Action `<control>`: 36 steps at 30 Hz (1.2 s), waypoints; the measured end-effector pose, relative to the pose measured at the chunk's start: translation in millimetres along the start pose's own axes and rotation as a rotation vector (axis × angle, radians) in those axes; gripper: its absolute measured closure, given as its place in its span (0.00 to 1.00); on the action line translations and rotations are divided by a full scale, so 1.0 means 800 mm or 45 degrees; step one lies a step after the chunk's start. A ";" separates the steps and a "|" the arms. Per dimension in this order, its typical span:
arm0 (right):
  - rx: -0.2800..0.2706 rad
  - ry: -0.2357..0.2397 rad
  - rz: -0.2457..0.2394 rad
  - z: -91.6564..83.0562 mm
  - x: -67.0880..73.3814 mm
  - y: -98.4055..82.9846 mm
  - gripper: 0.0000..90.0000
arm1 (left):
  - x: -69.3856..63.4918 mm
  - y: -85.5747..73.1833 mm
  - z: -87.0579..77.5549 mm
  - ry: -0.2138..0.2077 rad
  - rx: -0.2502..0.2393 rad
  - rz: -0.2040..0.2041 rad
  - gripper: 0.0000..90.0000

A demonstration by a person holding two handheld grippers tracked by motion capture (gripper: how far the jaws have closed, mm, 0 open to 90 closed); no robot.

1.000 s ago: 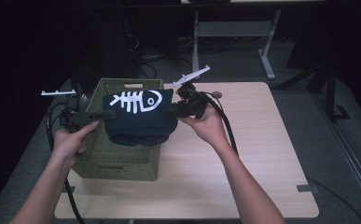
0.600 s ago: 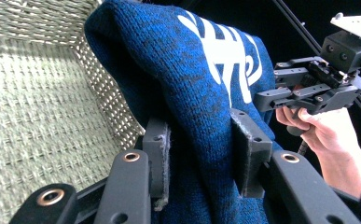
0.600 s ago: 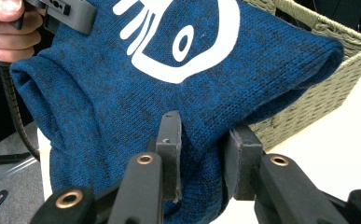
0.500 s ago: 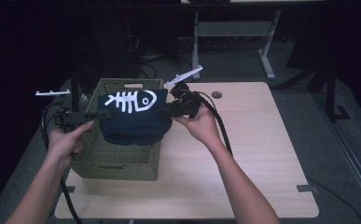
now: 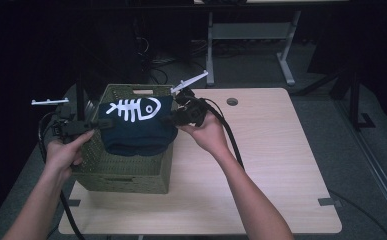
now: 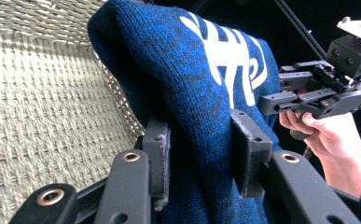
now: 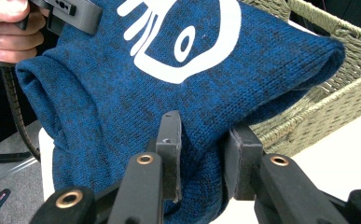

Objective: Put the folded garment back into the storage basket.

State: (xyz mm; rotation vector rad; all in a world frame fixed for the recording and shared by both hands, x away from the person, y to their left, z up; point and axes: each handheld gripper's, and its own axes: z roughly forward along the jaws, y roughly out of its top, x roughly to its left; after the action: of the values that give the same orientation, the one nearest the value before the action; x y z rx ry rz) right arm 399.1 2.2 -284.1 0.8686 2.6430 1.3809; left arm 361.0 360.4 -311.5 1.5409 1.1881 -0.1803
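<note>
High view: holding a dark blue knitted garment [image 5: 137,125] up over a woven green basket [image 5: 126,167], stretched between both grippers, white fish-skeleton print [image 5: 133,108] facing the camera. Left gripper [image 5: 95,125] pinching the garment's left edge, right gripper [image 5: 170,120] pinching the right edge, both hands wrapped around the handles. Sagging at the bottom into a rolled fold, hiding most of the basket's inside. Basket sitting on the left part of the pale wooden surface [image 5: 266,165]; far rim partly covered by the cloth. Dark floor and grey frame legs behind, hard to make out.

Left gripper view: jaws clamping a thick bunch of blue knit [image 6: 201,116] between the pads, fabric filling the gap. Woven basket wall [image 6: 38,116] showing at left, other gripper [image 6: 262,103] and its hand [image 6: 327,135] beyond at right, its jaw tips cut off by the cloth.

Right gripper view: jaws likewise closing on a fold of the garment [image 7: 145,107], print cropped at the top edge. Basket corner [image 7: 336,88] peeking out at right, far hand [image 7: 10,32] at upper left, partly out of frame.
</note>
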 end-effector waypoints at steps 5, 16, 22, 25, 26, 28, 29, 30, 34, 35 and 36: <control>0.009 0.006 0.009 0.006 0.003 0.002 0.78 | 0.005 -0.001 -0.004 0.009 -0.002 -0.009 0.70; 0.003 0.014 0.013 0.019 0.005 0.003 0.78 | 0.014 -0.002 -0.010 0.027 -0.009 -0.021 0.70; 0.000 0.024 0.018 0.029 0.006 0.002 0.78 | 0.021 -0.005 -0.014 0.041 -0.011 -0.036 0.70; 0.001 0.026 0.019 0.035 0.006 0.000 0.78 | 0.026 -0.007 -0.014 0.049 -0.008 -0.044 0.69; 0.004 0.028 0.018 0.037 0.006 0.000 0.78 | 0.029 -0.008 -0.015 0.053 -0.007 -0.047 0.69; 0.006 0.032 0.022 0.041 0.006 -0.001 0.78 | 0.032 -0.009 -0.016 0.054 -0.006 -0.053 0.69; 0.006 0.033 0.026 0.043 0.006 -0.002 0.78 | 0.034 -0.010 -0.016 0.056 -0.005 -0.058 0.69; 0.009 0.036 0.035 0.045 0.007 -0.002 0.78 | 0.035 -0.011 -0.017 0.062 -0.001 -0.059 0.69; 0.016 0.036 0.038 0.054 0.008 -0.003 0.78 | 0.042 -0.014 -0.019 0.067 0.000 -0.066 0.69; 0.011 0.040 0.031 0.056 0.008 -0.003 0.78 | 0.044 -0.015 -0.020 0.070 -0.001 -0.068 0.69; 0.009 0.044 0.032 0.060 0.008 -0.004 0.78 | 0.045 -0.015 -0.021 0.075 -0.003 -0.075 0.69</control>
State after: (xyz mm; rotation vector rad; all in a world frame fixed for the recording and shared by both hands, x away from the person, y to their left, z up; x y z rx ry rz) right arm 405.7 40.0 -314.1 0.8902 2.6731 1.4052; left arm 361.2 392.8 -337.4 1.5192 1.2805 -0.1729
